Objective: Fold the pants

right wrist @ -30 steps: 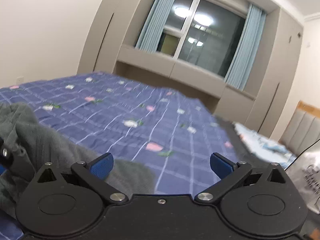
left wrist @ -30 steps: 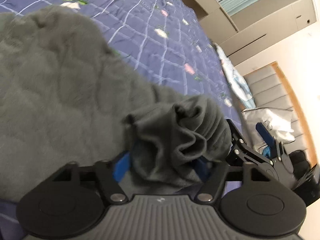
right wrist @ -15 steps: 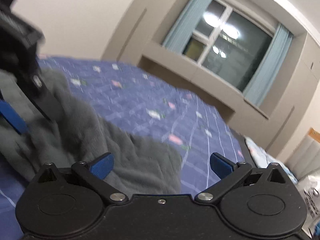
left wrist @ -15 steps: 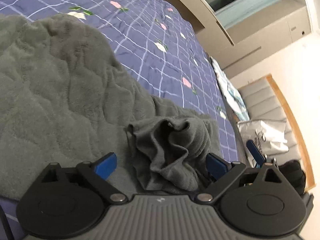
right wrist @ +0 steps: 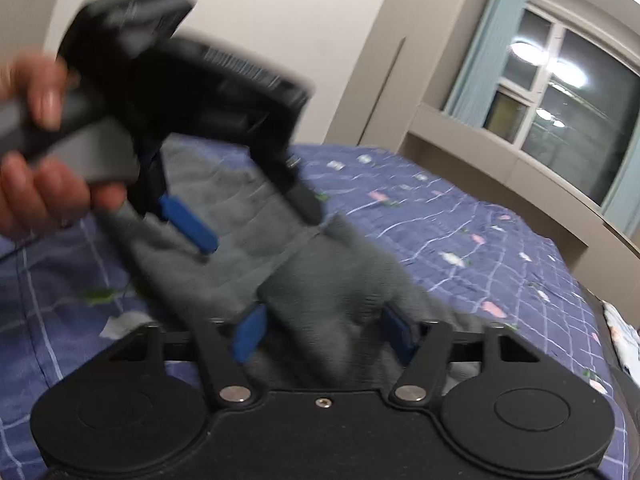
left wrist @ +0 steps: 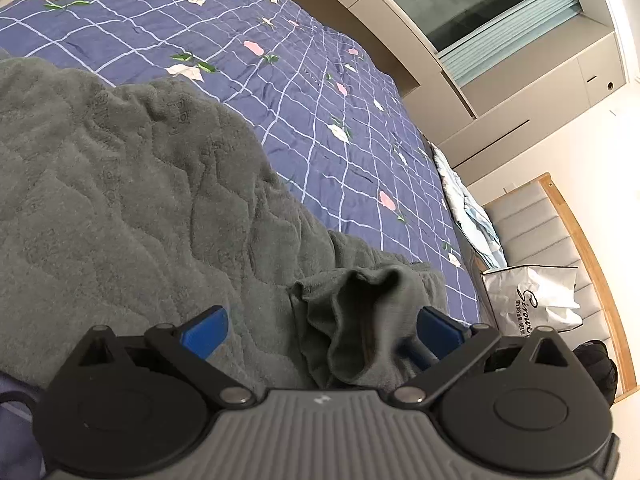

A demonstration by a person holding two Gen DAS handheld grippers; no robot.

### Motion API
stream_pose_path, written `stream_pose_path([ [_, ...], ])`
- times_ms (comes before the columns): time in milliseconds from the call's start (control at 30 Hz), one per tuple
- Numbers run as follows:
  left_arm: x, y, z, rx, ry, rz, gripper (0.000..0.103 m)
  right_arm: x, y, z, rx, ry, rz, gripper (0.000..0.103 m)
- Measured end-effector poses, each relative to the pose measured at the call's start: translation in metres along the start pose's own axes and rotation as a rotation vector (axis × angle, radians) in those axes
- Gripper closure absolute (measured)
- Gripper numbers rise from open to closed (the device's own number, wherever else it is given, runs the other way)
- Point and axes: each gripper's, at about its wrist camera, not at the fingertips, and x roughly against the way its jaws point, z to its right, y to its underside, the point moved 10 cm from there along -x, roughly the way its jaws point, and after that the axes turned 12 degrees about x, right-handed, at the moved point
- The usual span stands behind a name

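Note:
Grey fleece pants (left wrist: 140, 200) lie spread on a blue checked quilt (left wrist: 280, 40). My left gripper (left wrist: 322, 328) stands open just above them; a bunched fold (left wrist: 360, 316) sits loose between its blue pads (left wrist: 204, 330). In the right wrist view the pants (right wrist: 340, 272) run under my right gripper (right wrist: 324, 332). Its jaws are closing with a hump of the cloth between them, and the pads stand at its sides without squeezing it. The left gripper (right wrist: 248, 220) shows there too, blurred, held by a hand (right wrist: 36, 184) and open over the pants.
The quilt (right wrist: 480, 220) reaches back to a window (right wrist: 560, 92) with curtains. At the bed's right side stand a white printed bag (left wrist: 532, 300), a padded headboard (left wrist: 568, 240) and a dark object (left wrist: 596, 364). A pale blue cloth (left wrist: 468, 208) lies along the quilt's right edge.
My left jaws spread wide, let go of the bunched fold and drew back. My right gripper swung down and left over the pants, its jaws narrowed around a hump, and the left gripper came into its view.

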Motion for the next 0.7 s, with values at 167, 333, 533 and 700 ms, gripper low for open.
stream_pose_path([
  [167, 0.000, 0.002, 0.000, -0.009, 0.015, -0.007, 0.001, -0.003, 0.005, -0.010, 0.040, -0.014, -0.050, 0.089],
  [333, -0.022, 0.016, 0.003, -0.029, 0.018, -0.066, 0.006, 0.011, 0.011, -0.011, 0.014, -0.043, -0.038, 0.085],
  [533, -0.038, 0.022, 0.003, -0.050, -0.019, -0.079, 0.021, 0.050, 0.017, 0.009, 0.001, 0.016, 0.001, 0.037],
  [700, -0.043, 0.024, 0.002, -0.028, -0.027, -0.076, 0.036, 0.056, 0.033, 0.059, -0.033, 0.206, -0.034, 0.003],
])
